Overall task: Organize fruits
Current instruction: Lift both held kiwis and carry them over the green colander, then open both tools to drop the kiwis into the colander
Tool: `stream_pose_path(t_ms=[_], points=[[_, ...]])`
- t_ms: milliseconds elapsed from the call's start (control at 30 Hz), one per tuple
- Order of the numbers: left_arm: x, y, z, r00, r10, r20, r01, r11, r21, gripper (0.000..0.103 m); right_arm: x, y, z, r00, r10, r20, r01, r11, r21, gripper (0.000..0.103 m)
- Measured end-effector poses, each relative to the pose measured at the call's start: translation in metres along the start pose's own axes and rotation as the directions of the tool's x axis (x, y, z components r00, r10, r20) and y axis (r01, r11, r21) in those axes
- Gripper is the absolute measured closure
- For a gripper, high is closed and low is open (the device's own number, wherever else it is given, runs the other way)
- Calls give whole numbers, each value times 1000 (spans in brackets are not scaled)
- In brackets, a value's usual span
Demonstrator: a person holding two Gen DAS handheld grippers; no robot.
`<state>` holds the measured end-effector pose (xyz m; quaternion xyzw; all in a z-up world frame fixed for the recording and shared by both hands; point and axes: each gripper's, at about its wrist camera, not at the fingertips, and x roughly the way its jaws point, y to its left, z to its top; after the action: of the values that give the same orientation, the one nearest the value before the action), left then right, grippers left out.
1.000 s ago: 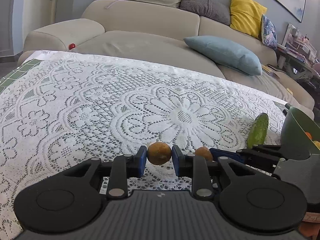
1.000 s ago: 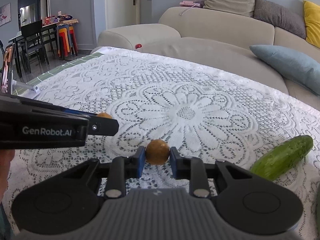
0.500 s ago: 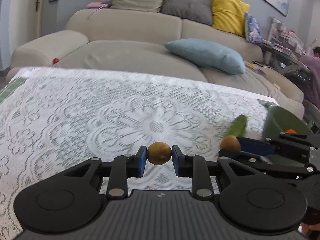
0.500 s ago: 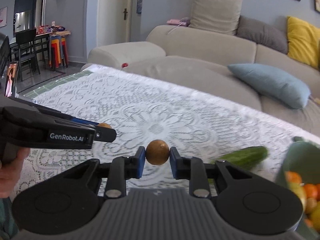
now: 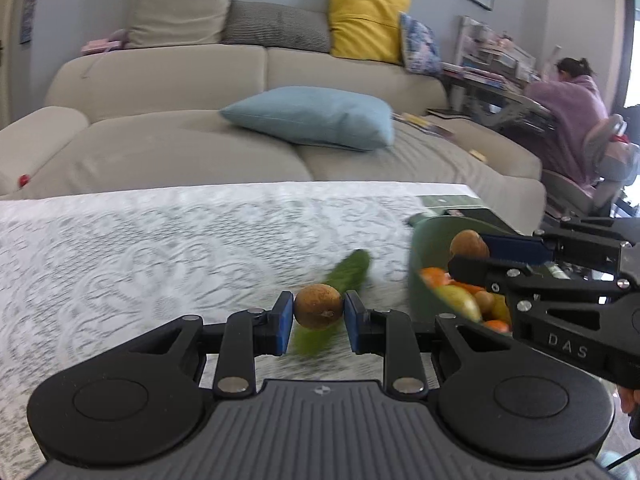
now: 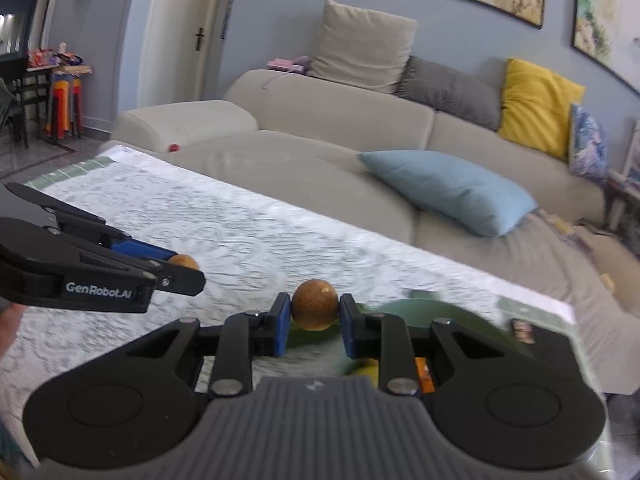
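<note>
Left wrist view: right gripper (image 5: 472,254), clamped on a brown fruit (image 5: 469,243), sits over the green bowl (image 5: 420,280); left gripper (image 5: 318,318), gripping its own fruit (image 5: 319,306), is left of the rim above the counter (image 5: 160,260).

A white lace cloth (image 5: 140,248) covered the worktop (image 5: 448,201), and on it lay a green cucumber (image 5: 348,270) just beside a green bowl (image 5: 432,240) of fruit.
</note>
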<state>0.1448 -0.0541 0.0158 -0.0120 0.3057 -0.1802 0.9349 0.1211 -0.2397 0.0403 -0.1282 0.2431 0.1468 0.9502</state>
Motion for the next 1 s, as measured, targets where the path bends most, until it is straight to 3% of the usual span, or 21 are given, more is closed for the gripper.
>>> stream_pose_path(t_ms=[200, 500, 1000], points=[[18, -40, 15, 997, -70, -13, 71, 996, 55, 73, -9, -38, -9, 998, -65, -26, 65, 998, -3, 80], [49, -83, 27, 987, -147, -60, 153, 983, 104, 73, -1, -68, -20, 993, -92, -75, 92, 996, -12, 81], [96, -105, 23, 977, -146, -154, 172, 971, 166, 73, 28, -97, -42, 978, -106, -179, 111, 994, 16, 81]])
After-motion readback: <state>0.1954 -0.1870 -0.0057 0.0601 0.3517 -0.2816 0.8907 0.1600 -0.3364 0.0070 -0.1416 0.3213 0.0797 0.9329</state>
